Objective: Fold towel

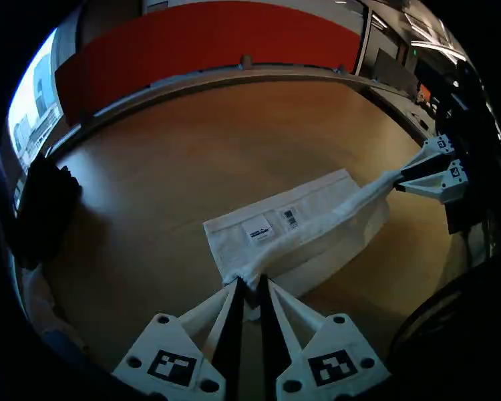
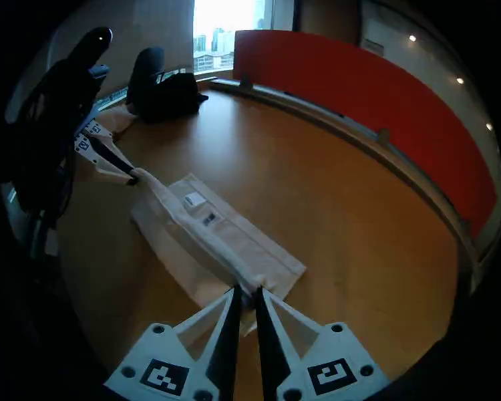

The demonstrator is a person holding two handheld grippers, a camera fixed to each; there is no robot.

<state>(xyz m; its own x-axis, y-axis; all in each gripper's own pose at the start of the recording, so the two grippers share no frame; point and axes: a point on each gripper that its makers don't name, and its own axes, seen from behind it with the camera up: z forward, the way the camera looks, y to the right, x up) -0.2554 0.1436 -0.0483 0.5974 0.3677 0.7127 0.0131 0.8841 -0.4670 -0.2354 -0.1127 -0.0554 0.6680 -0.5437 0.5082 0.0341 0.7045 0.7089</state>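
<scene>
A white towel lies partly folded on the wooden table, two small labels facing up. My left gripper is shut on one corner of it at the near edge, the cloth bunched between the fingers. From there a lifted edge stretches as a taut roll to my right gripper at the right, which pinches the other corner. In the right gripper view the towel runs away from my right gripper, shut on its near corner. The left gripper holds the far corner beside a person's dark sleeve.
A red partition runs along the table's far edge. A dark bag sits on the table near the window. Something dark lies at the table's left side. Wide bare wood spreads beyond the towel.
</scene>
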